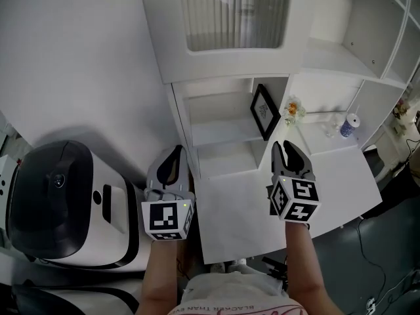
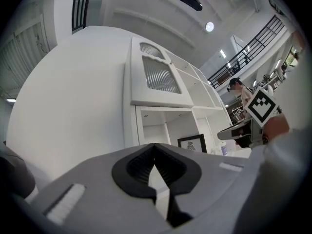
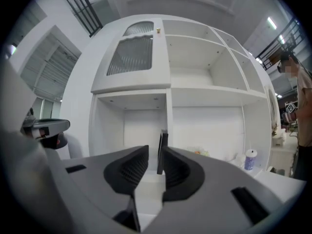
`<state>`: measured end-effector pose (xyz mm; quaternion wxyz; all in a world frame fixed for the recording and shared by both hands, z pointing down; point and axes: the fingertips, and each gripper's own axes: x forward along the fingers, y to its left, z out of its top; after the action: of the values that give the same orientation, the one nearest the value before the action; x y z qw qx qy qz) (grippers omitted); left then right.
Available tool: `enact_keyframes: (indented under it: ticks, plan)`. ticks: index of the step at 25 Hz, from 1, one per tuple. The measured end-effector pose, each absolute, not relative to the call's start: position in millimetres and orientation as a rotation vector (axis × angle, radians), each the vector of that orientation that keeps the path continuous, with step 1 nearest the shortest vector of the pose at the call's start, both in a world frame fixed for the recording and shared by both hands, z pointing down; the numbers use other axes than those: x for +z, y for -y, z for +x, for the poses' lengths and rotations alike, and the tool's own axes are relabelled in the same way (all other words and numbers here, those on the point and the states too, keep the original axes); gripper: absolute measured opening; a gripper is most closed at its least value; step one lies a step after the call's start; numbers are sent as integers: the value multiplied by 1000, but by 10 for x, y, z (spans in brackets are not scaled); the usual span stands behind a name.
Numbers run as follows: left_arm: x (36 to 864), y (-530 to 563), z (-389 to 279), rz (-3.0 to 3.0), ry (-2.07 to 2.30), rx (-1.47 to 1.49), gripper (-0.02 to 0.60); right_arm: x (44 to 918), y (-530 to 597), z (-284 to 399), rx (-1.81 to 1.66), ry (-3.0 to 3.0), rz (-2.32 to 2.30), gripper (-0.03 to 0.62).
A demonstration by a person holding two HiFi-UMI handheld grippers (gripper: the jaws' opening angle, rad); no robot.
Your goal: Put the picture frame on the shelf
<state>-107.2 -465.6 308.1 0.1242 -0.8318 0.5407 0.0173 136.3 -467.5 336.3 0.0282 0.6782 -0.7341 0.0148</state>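
Note:
A black picture frame (image 1: pixel 264 110) with a white print stands upright on the lower board of the white shelf unit (image 1: pixel 220 134), leaning against the divider at the compartment's right side. In the left gripper view the frame (image 2: pixel 192 143) faces me; in the right gripper view the frame (image 3: pixel 161 152) shows edge-on beyond the jaws. My right gripper (image 1: pixel 287 147) hangs over the white desk (image 1: pixel 262 215), short of the frame, open with nothing between its jaws (image 3: pixel 156 154). My left gripper (image 1: pixel 175 151) sits left of the shelf's front post, shut and empty (image 2: pixel 155 149).
A small bunch of flowers (image 1: pixel 293 110) and a blue-and-white bottle (image 1: pixel 350 125) stand on the desk's back right. A large black-and-white machine (image 1: pixel 59 202) fills the floor at left. A ribbed-glass cabinet door (image 1: pixel 233 12) is above. A person (image 3: pixel 297 101) stands far right.

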Motion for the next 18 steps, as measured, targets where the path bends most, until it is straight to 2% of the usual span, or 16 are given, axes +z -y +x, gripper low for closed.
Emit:
enact_keyframes:
  ticks: [2, 4, 18]
  plan:
    - [3074, 4598, -1066, -2439, -1552, 62, 9, 3298, 4555, 1331, 37, 2272, 2100, 35]
    - [3073, 4539, -1061, -2452, -1528, 71, 9, 3254, 4444, 1296, 62, 2298, 2104, 9]
    - [2963, 4112, -1083, -2472, -1469, 144, 9, 2907, 3766, 1044, -124, 2302, 2057, 8]
